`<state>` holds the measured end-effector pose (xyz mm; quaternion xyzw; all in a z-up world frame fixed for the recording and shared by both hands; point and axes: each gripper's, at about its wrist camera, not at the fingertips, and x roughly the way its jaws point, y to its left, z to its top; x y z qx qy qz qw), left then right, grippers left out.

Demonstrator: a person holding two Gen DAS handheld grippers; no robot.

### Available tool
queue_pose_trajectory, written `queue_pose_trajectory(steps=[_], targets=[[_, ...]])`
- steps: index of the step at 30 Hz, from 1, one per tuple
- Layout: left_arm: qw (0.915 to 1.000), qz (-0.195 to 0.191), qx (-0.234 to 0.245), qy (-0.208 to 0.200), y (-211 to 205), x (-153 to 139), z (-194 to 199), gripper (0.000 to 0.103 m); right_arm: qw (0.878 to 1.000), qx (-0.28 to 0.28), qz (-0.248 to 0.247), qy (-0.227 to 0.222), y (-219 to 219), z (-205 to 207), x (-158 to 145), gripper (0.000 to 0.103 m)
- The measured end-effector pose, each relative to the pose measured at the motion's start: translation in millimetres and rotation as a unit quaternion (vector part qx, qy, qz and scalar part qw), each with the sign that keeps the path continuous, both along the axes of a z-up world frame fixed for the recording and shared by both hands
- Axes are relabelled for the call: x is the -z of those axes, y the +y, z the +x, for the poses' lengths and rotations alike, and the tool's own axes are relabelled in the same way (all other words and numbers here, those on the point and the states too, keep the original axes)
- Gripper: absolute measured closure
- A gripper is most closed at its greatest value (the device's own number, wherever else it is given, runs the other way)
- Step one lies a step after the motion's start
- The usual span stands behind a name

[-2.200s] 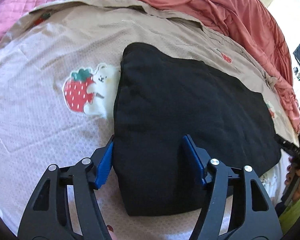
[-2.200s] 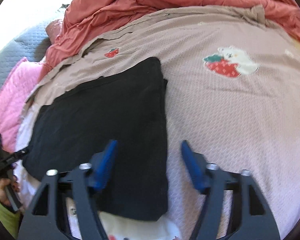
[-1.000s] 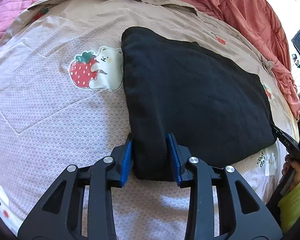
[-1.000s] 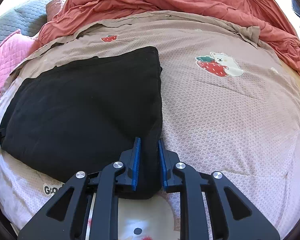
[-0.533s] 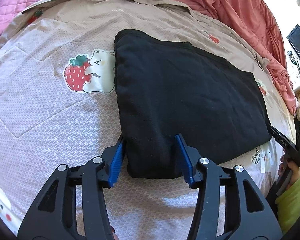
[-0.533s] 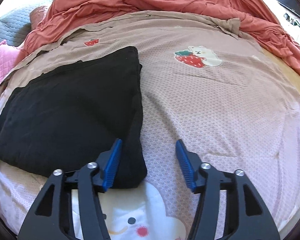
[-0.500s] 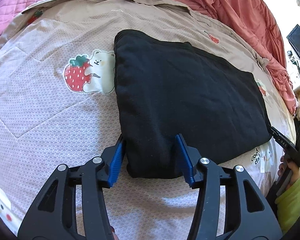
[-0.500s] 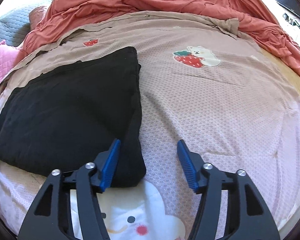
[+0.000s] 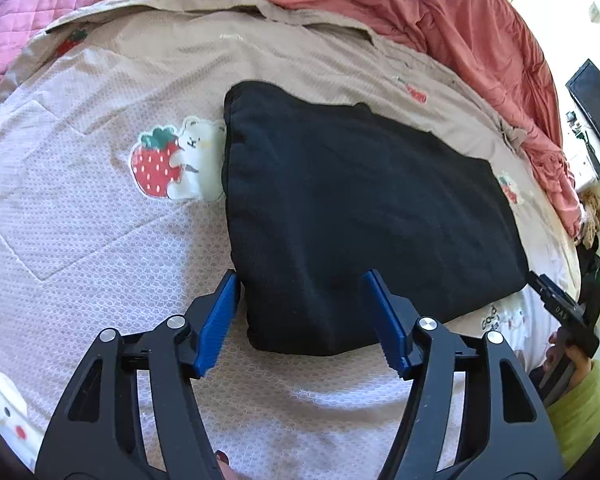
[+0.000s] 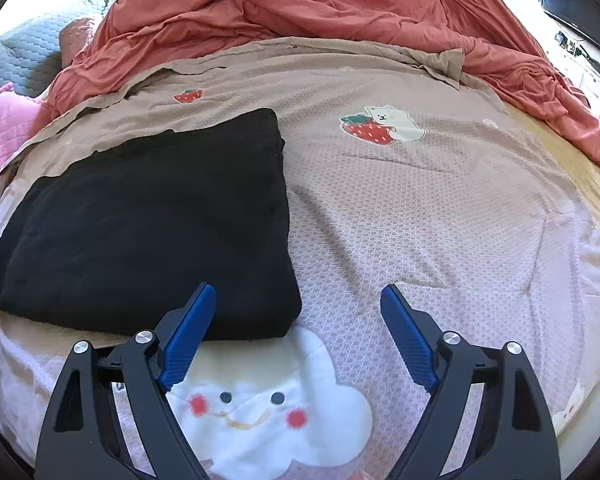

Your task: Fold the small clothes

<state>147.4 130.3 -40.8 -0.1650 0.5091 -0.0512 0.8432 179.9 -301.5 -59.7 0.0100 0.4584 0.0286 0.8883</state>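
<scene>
A folded black garment (image 9: 364,208) lies flat on a beige printed bedspread (image 9: 80,208); it also shows in the right wrist view (image 10: 152,216). My left gripper (image 9: 302,320) is open and empty, its blue pads either side of the garment's near left corner, slightly above it. My right gripper (image 10: 300,334) is open and empty, just behind the garment's near right corner. The right gripper also shows at the right edge of the left wrist view (image 9: 560,308), held by a hand.
A rumpled red duvet (image 10: 300,4) is bunched along the far side of the bed. Pink quilted pillows (image 9: 32,8) lie at far left. A strawberry-bear print (image 9: 172,164) sits next to the garment. A dark screen (image 9: 596,104) stands beyond the bed.
Both grippers were shut on the garment's near corners a second ago; both have let go, opened wide and drawn back a little. The garment stays flat.
</scene>
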Motion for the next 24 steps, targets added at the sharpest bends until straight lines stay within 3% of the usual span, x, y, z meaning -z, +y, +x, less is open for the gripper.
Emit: queue_pose_trajectory(steps=[6, 9, 24], targets=[[0.9995, 0.022, -0.001, -0.024, 1.8, -16.3, -3.7, 0.041, 1.0, -0.012, -0.004, -0.011, 10.2, -10.9, -11.4, 0.018], [0.9994, 0.019, -0.004, -0.03, 4.4, -20.4, -4.4, 0.04, 1.0, -0.02, -0.011, -0.02, 18.4, -17.1, -18.1, 0.01], [0.9974, 0.035, -0.02, -0.059, 19.1, -47.7, -11.7, 0.02, 0.995, -0.079, -0.001, -0.056, 72.1, -39.2, -58.8, 0.008]])
